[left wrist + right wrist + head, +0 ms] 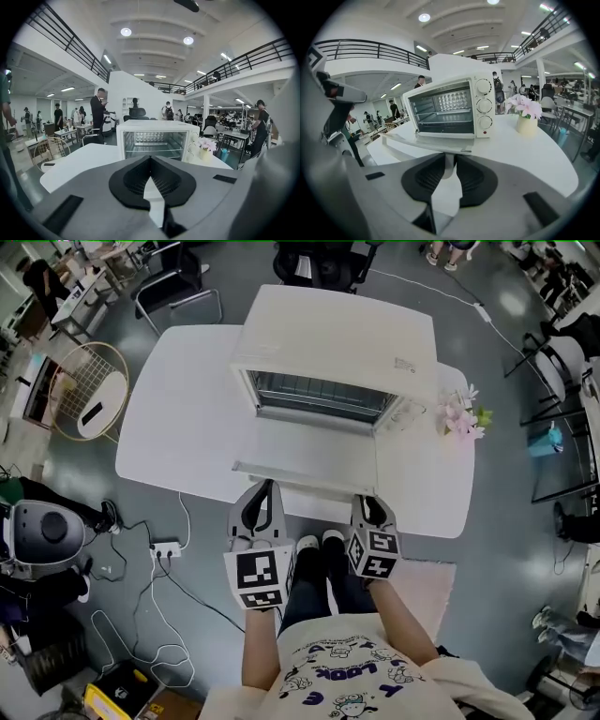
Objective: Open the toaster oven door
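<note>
The toaster oven (337, 334) stood on the white table (178, 418) toward its far side, with its door (305, 451) swung fully down and lying flat out in front of the open cavity, so the wire rack (440, 123) inside was in plain sight. Three knobs (483, 107) ran in a column down the oven's right front panel. The right gripper (367, 502) sat at the front edge of the lowered door, near its right end. In the right gripper view its jaws stood only slightly apart and appeared to be clamped on a small white piece at the end of the door handle (449, 168), which filled the narrow gap between the pads. The left gripper (263, 488) hovered in front of the oven too, off the left part of the door's front edge. In the left gripper view its jaws were together, tips meeting with nothing caught between them. Whether it touched the door could not be told. To the right of the oven, just beside its knob panel, a small vase of pink flowers (461, 416) stood on the same table. On the floor well to the left of the oven sat a round wire-sided stand (89, 390), and on the floor nearer the person lay a power strip (166, 547) with its cables.
</note>
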`<state>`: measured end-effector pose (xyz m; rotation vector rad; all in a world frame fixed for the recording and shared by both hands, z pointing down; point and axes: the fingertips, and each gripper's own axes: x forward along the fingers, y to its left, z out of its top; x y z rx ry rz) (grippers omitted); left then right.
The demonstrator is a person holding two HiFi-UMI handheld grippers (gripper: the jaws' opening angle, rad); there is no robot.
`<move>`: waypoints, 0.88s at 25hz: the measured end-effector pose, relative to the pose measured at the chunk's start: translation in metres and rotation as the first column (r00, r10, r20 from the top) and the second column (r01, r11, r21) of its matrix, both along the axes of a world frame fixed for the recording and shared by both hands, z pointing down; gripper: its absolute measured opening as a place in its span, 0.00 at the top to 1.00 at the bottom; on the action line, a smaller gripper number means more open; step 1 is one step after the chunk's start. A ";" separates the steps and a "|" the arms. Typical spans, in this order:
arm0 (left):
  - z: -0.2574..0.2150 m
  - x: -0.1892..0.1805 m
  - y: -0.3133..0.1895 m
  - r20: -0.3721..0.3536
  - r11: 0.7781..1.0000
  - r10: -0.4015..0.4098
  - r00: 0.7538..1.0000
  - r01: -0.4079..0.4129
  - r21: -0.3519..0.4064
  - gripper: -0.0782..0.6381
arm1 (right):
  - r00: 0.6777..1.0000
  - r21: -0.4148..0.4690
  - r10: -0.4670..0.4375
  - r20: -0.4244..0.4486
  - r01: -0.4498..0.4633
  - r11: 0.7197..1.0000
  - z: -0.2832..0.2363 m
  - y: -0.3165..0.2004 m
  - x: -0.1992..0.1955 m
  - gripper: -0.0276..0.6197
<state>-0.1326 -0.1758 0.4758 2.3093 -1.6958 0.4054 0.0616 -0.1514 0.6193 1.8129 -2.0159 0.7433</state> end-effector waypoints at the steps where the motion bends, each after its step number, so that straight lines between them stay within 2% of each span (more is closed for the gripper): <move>1: 0.002 0.001 0.001 0.002 1.000 0.004 1.000 -0.004 -0.001 0.88 | 1.000 0.007 0.000 0.000 0.000 1.000 0.003 0.001 0.000 0.84; 11: 0.024 0.005 0.010 0.016 1.000 0.024 1.000 -0.023 -0.009 0.88 | 1.000 0.065 -0.014 -0.004 0.014 0.998 0.030 0.011 -0.003 0.85; 22: 0.049 0.014 0.019 0.032 0.998 0.039 0.999 -0.037 -0.045 0.88 | 1.000 0.058 -0.029 0.005 0.028 0.998 0.059 0.018 -0.005 0.85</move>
